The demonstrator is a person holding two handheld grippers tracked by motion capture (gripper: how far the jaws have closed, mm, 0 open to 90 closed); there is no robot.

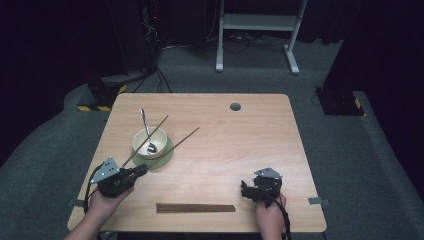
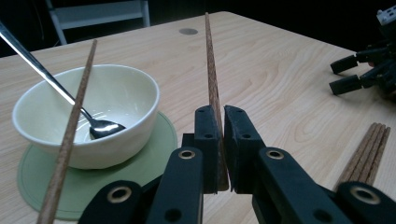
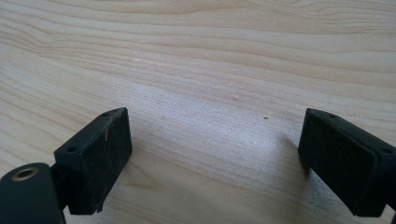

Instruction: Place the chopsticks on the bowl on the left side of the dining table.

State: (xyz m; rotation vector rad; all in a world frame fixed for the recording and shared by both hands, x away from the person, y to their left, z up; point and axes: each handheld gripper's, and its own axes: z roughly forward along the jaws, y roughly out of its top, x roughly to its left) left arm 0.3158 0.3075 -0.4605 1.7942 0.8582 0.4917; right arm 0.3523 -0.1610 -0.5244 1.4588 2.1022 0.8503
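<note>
My left gripper (image 1: 141, 170) (image 2: 221, 117) is shut on the near end of a brown chopstick (image 1: 180, 141) (image 2: 211, 70), which slants up and away over the table to the right of the bowl. A second chopstick (image 1: 145, 141) (image 2: 74, 121) lies across the rim of a cream bowl (image 1: 161, 135) (image 2: 130, 93). The bowl stands on a green coaster (image 1: 168, 153) (image 2: 159, 158) and holds a metal spoon (image 1: 145, 126) (image 2: 51, 79). My right gripper (image 1: 244, 189) (image 3: 215, 140) rests open on the bare wood at the front right, with nothing between its jaws; it is also at the left gripper view's right edge (image 2: 348, 74).
A bundle of brown chopsticks (image 1: 195, 207) (image 2: 369, 149) lies along the table's front edge between my two hands. A round cable hole (image 1: 235, 106) (image 2: 188, 31) sits near the far edge. Beyond the wooden table (image 1: 240, 145) are a white desk frame (image 1: 257, 30) and dark equipment.
</note>
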